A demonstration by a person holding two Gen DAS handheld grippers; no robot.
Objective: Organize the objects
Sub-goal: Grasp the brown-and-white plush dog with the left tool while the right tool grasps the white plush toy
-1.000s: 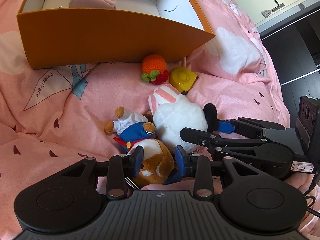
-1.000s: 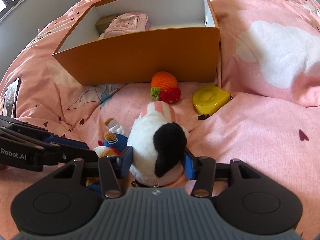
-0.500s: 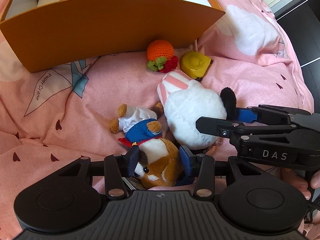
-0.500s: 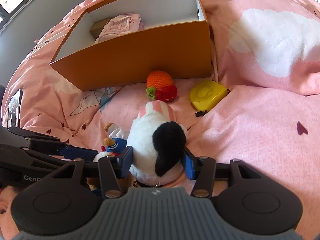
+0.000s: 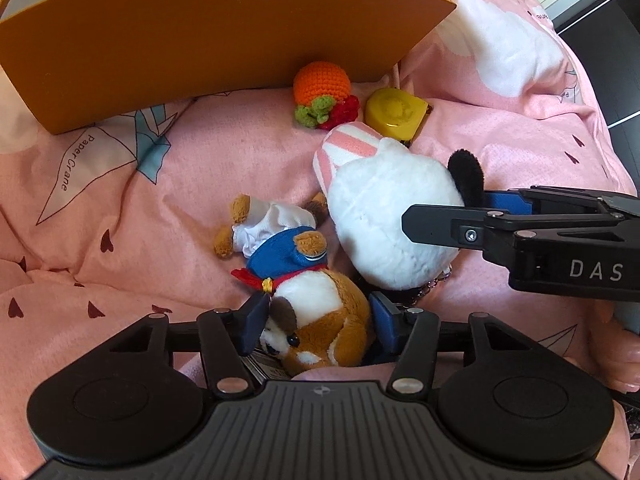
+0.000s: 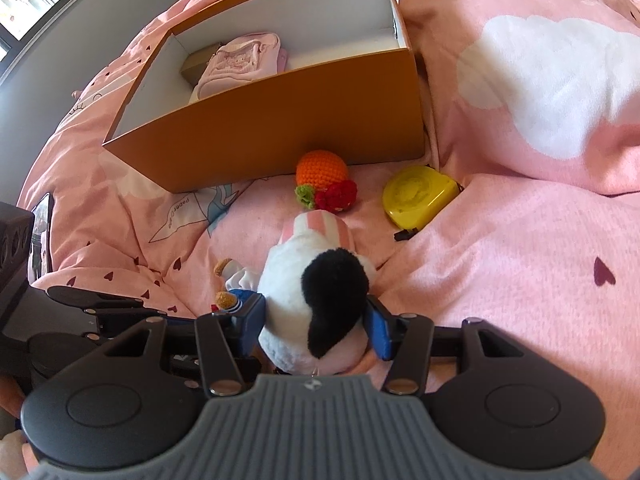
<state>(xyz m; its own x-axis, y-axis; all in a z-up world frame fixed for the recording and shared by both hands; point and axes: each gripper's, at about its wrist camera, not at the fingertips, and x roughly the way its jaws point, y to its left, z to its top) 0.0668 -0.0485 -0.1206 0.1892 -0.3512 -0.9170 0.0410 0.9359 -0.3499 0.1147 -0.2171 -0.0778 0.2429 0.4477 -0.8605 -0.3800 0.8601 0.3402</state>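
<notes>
My left gripper (image 5: 316, 322) is shut on a brown plush dog (image 5: 320, 308) in a blue sailor top; it also shows in the right wrist view (image 6: 234, 298). My right gripper (image 6: 316, 326) is shut on a white plush (image 6: 308, 280) with black ears and a pink striped hat; it also shows in the left wrist view (image 5: 380, 216). Both toys hang just above the pink bedspread. An orange box (image 6: 280, 120) stands open beyond them, its near wall (image 5: 200, 40) filling the top of the left wrist view.
A crocheted orange with a red berry (image 6: 324, 178) and a yellow tape measure (image 6: 416, 196) lie by the box's front wall. A pink pouch (image 6: 240, 60) and a small brown box (image 6: 198, 66) lie inside the box. A dark device (image 6: 40, 232) lies at the left.
Both grippers have risen with their plush toys and moved nearer the orange box. The grips have not changed.
</notes>
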